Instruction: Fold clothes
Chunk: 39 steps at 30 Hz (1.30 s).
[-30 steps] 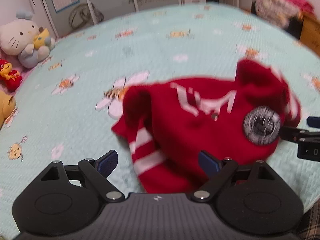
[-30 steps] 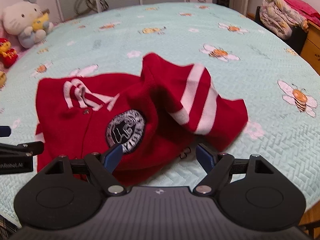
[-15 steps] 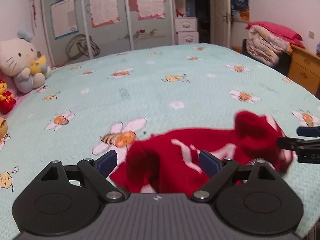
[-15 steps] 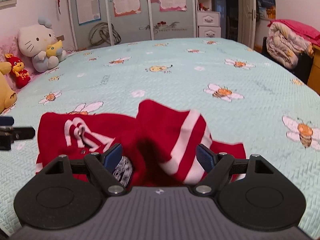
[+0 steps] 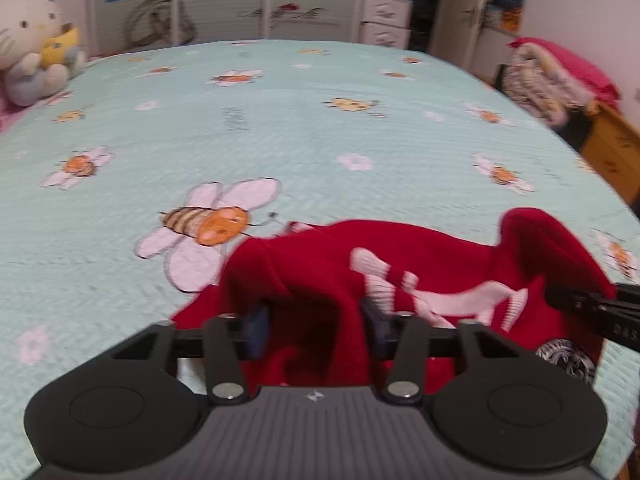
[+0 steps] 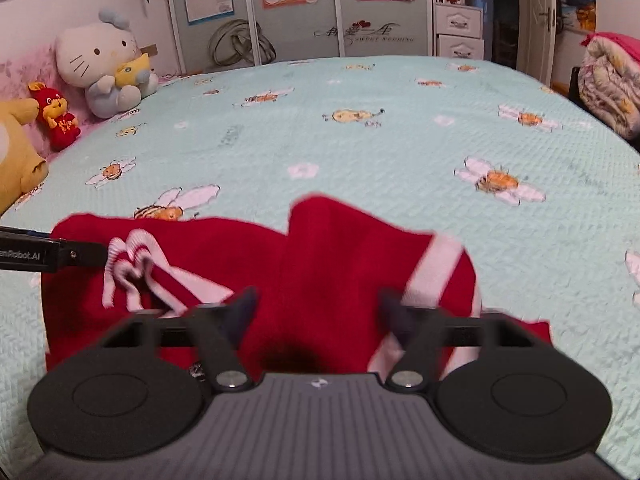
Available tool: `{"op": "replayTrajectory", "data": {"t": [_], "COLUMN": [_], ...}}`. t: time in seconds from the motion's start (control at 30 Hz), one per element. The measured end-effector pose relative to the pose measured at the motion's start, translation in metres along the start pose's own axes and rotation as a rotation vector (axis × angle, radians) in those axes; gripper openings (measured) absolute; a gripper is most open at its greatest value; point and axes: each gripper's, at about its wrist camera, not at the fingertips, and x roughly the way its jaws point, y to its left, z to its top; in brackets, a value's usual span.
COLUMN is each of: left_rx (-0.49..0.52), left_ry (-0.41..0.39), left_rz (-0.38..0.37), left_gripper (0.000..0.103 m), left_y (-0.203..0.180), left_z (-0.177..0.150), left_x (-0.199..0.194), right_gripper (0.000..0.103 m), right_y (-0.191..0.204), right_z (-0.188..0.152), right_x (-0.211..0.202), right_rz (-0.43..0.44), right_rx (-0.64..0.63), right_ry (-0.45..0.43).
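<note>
A red sweater (image 5: 440,264) with white stripes lies crumpled on the near part of the bed; a round grey patch (image 5: 568,360) shows at its right. My left gripper (image 5: 314,324) is low over its left part, still open, with a raised red fold filling the narrowed gap between its jaws. My right gripper (image 6: 318,312) is open over the sweater (image 6: 320,256) by a white-striped sleeve (image 6: 436,264), with fabric between its fingers. Each gripper's tip shows at the edge of the other's view.
The light-blue bedspread (image 6: 360,140) with bees and flowers stretches far ahead. Plush toys (image 6: 104,68) sit at the far left. Folded quilts (image 6: 608,80) and a wooden cabinet (image 5: 612,148) stand to the right, wardrobe doors behind the bed.
Both grippers have dropped down onto the sweater and their fingers have drawn closer together around the fabric. The views tilted up from the bed to the room.
</note>
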Motion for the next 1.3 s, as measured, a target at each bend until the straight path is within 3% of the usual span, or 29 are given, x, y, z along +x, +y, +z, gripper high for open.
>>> {"op": "replayTrajectory", "data": {"t": [0.03, 0.17, 0.4, 0.53, 0.7, 0.8, 0.9, 1.03, 1.1, 1.13, 1.27, 1.3], "left_rx": [0.013, 0.067, 0.161, 0.199, 0.330, 0.448, 0.598, 0.720, 0.750, 0.763, 0.709, 0.680], "left_ry": [0.004, 0.024, 0.057, -0.014, -0.165, -0.214, -0.208, -0.141, -0.094, -0.071, -0.061, -0.063], "left_rz": [-0.006, -0.024, -0.057, -0.053, -0.047, -0.070, -0.059, 0.026, 0.050, 0.053, 0.035, 0.028], "left_gripper": [0.036, 0.025, 0.028, 0.034, 0.057, 0.068, 0.071, 0.071, 0.069, 0.064, 0.025, 0.021], "left_y": [-0.002, -0.009, -0.022, -0.022, -0.036, -0.058, -0.085, -0.102, -0.104, -0.102, -0.082, -0.078], "left_z": [-0.005, -0.027, -0.066, -0.062, -0.061, -0.058, -0.052, -0.042, -0.041, -0.041, -0.043, -0.043], "left_x": [-0.002, -0.010, -0.023, -0.047, -0.086, -0.094, -0.072, -0.021, -0.006, 0.000, -0.004, -0.007], "right_gripper": [0.015, 0.013, 0.013, 0.023, 0.026, 0.036, 0.042, 0.043, 0.044, 0.046, 0.056, 0.058], "right_y": [-0.004, -0.019, -0.034, -0.035, -0.018, -0.005, 0.013, 0.033, 0.040, 0.042, 0.048, 0.050], "right_z": [-0.006, -0.036, -0.098, -0.104, -0.089, -0.084, -0.080, -0.078, -0.078, -0.078, -0.080, -0.081], "right_x": [0.000, -0.019, -0.038, -0.048, -0.082, -0.097, -0.096, -0.084, -0.078, -0.075, -0.065, -0.063], "right_rz": [0.014, 0.010, 0.053, 0.067, 0.010, -0.011, -0.011, -0.044, -0.066, -0.082, -0.138, -0.152], "right_rx": [0.018, 0.081, 0.196, 0.215, 0.060, -0.051, -0.170, -0.294, -0.364, -0.399, -0.569, -0.621], "right_ry": [-0.003, -0.024, 0.052, 0.015, -0.119, -0.192, -0.224, -0.227, -0.232, -0.232, -0.230, -0.231]}}
